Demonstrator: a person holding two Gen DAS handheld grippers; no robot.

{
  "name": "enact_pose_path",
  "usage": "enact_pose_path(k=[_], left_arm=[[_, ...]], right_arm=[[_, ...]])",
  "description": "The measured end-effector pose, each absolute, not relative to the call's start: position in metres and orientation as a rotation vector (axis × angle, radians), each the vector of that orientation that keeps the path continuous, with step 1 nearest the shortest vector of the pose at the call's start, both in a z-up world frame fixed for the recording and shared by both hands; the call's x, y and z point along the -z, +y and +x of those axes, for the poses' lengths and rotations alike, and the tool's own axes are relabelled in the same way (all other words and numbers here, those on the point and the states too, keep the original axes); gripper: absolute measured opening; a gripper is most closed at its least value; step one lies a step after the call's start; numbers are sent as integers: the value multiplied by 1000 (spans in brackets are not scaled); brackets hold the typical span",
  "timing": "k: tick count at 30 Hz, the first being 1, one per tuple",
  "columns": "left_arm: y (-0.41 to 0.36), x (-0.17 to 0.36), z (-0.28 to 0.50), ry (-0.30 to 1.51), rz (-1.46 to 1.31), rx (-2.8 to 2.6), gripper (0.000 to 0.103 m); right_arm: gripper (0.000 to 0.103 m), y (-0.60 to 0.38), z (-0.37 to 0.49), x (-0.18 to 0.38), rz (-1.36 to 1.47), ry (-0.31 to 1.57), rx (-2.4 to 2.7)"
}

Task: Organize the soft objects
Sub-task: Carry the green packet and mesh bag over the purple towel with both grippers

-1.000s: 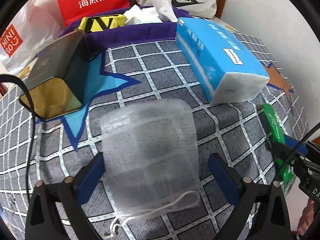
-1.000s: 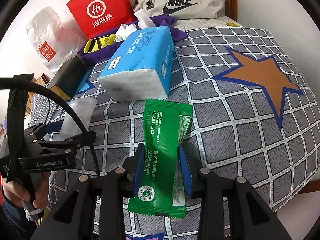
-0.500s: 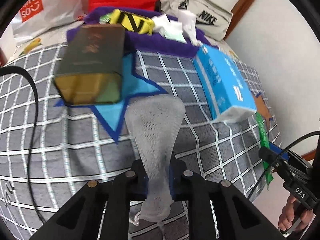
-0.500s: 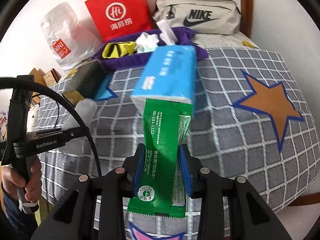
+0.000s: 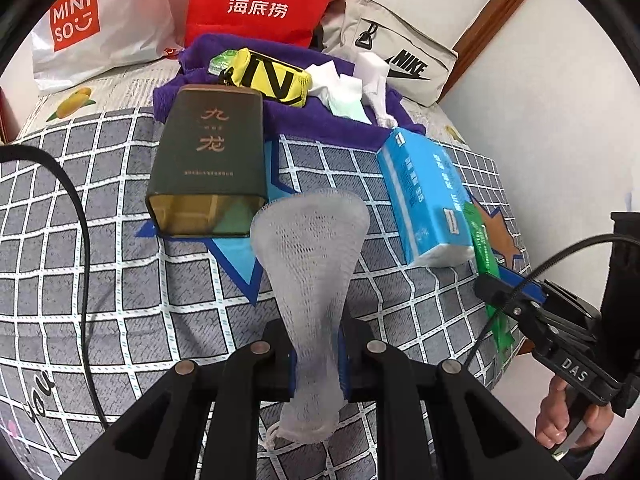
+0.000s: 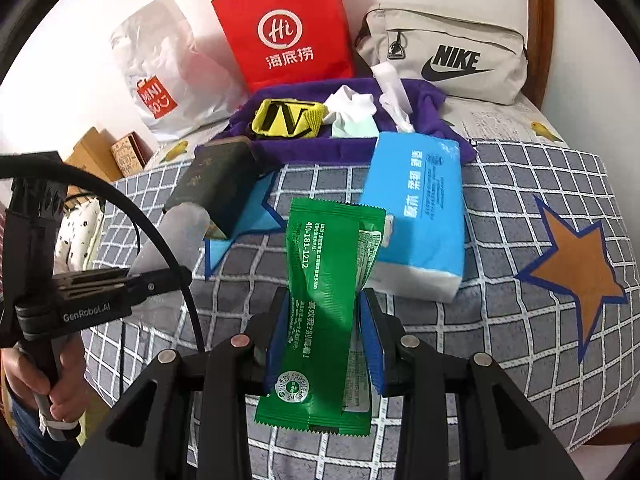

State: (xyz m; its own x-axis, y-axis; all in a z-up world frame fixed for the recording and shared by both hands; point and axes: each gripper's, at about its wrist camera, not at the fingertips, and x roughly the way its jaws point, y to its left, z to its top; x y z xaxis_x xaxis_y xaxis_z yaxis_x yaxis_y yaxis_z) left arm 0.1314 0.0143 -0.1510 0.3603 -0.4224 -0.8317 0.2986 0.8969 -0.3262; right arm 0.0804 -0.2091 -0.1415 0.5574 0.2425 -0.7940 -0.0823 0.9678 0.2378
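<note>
My left gripper [image 5: 316,354] is shut on a white mesh pouch [image 5: 310,264] and holds it up above the checked bedspread; the pouch also shows at the left in the right wrist view [image 6: 176,236]. My right gripper [image 6: 324,336] is shut on a green wet-wipe packet [image 6: 324,304], lifted off the bed; the packet shows edge-on in the left wrist view [image 5: 486,256]. A purple cloth [image 5: 280,116] at the back carries a yellow pouch [image 5: 274,78] and white tissues [image 5: 344,92].
A blue tissue pack [image 5: 426,196] lies right of centre and a dark green tin [image 5: 208,168] lies on its side left of it. A red paper bag [image 5: 260,0], a white Miniso bag [image 5: 92,28] and a beige Nike bag [image 5: 392,52] stand at the back wall.
My left gripper closed on the mesh pouch and lifted it, bunching it narrow. My right gripper raised the green packet and moved back from the tissue pack.
</note>
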Motion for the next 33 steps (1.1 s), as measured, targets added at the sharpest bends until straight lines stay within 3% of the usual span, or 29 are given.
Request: enact_pose_path(k=[18,33], left_arm=[[24,106,153,1042,-108,457,15],[24,90,239,1016,-79,422,15]], right_arm=[[35,-214,122,124,184,975,-182],[35,-229,205,112,169,959,-186]])
